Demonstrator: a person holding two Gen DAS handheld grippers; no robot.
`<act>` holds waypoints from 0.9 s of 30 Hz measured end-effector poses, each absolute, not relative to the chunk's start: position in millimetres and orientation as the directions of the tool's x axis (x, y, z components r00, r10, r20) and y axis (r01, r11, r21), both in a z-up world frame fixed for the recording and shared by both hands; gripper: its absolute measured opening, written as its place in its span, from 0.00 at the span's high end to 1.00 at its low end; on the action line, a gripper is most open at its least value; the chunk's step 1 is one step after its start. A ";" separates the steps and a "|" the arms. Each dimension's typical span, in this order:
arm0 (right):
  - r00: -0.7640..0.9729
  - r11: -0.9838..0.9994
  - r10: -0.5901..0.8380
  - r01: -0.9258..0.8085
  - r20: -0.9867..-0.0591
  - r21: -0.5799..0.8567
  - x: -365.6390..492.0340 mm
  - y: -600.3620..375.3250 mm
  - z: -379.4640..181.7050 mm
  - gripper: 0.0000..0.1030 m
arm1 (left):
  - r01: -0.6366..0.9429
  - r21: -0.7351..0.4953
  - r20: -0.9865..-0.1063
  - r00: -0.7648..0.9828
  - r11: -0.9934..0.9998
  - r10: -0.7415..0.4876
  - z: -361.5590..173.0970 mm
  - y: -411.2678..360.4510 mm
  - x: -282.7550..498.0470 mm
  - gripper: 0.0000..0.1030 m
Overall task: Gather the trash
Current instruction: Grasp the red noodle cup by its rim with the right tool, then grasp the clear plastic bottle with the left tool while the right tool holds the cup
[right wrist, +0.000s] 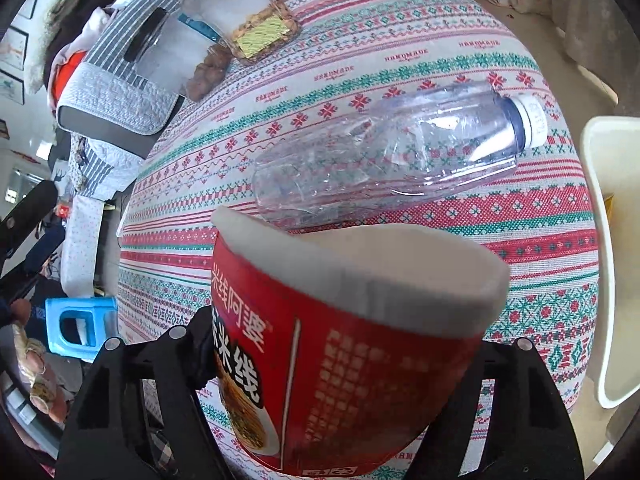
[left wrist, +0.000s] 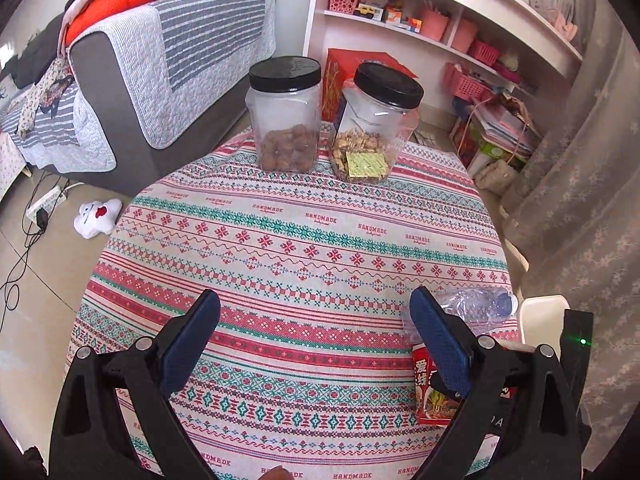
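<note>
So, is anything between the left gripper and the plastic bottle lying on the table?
Nothing visible blocks it. The left gripper is open over bare tablecloth, and the plastic bottle lies just beyond its right finger. The red noodle cup, in the right gripper, sits nearer.

bottle [right wrist: 384, 156]: clear crinkled plastic | cup [right wrist: 344, 360]: glossy paper | tablecloth [left wrist: 304, 248]: woven cloth

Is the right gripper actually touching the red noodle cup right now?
Touching. In the right wrist view the red noodle cup fills the space between the right gripper's fingers, pressed against both sides and tilted above the tablecloth.
</note>
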State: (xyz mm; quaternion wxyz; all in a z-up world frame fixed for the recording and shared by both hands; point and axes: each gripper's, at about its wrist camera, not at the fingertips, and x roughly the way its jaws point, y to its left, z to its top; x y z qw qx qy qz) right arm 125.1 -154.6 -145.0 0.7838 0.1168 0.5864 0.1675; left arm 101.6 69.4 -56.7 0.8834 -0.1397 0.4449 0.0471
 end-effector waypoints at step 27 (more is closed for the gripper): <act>0.713 0.852 0.285 0.118 -0.641 0.510 96.8 -363.1 -6.5 0.30 | 0.588 0.231 -0.950 0.309 0.775 0.048 -157.0 -187.7 209.5 0.27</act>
